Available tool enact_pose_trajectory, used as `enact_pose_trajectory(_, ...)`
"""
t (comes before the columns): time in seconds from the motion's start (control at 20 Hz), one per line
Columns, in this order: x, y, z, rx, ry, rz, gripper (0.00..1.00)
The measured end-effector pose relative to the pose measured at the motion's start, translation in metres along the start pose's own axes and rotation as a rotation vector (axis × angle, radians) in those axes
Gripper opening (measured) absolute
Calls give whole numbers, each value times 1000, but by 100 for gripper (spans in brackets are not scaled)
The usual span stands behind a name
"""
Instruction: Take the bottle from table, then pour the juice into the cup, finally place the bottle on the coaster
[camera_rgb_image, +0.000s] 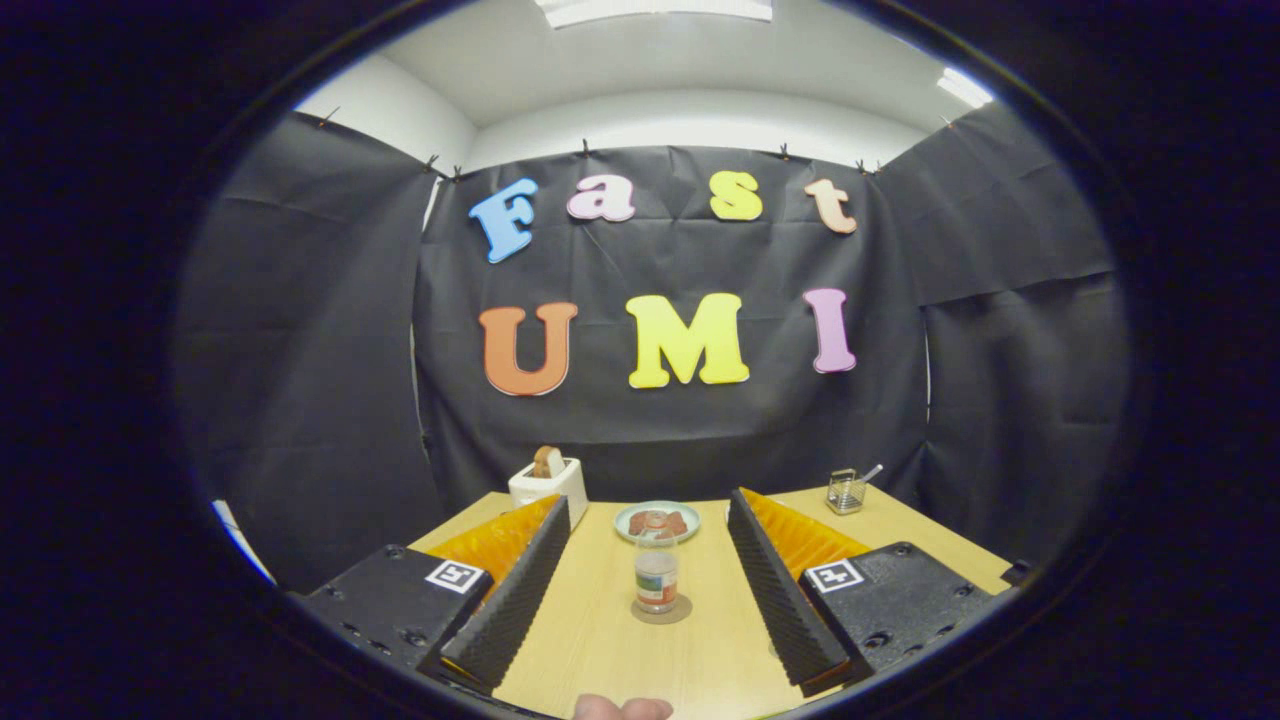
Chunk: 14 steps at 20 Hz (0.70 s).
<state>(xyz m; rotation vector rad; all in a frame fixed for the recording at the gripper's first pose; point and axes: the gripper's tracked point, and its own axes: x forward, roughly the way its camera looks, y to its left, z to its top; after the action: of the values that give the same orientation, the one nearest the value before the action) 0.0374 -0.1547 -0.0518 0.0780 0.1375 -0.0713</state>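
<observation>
Standing upright on a round coaster (661, 610), the small clear bottle (656, 575) sits on the pale wooden worktop (600, 650), between the two fingers of the claw (645, 585) but touched by neither. The fingers are spread wide apart, one on each side of the bottle, with bare wood showing between each ribbed inner face and the bottle. The bottle has a label band around its middle and a little orange liquid at the bottom. Just beyond it lies a light plate (657, 521) with something reddish-brown on it. Farther back, beyond the left finger, a white toaster (548, 490) stands with a slice of bread (546, 462) sticking out of its slot. Beyond the right finger, near the far corner of the worktop, is a small glass cup (845, 491) with a spoon-like handle leaning out of it. A fingertip (622, 708) of a person shows at the near edge of the worktop, between the claw's two bases.
</observation>
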Motion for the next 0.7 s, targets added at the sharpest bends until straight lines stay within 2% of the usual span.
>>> enact_pose_trajectory(0.3,-49,-2,13,-18,-4,-13,100)
enact_pose_trajectory(0.7,-83,1,15,-27,-19,2,100)
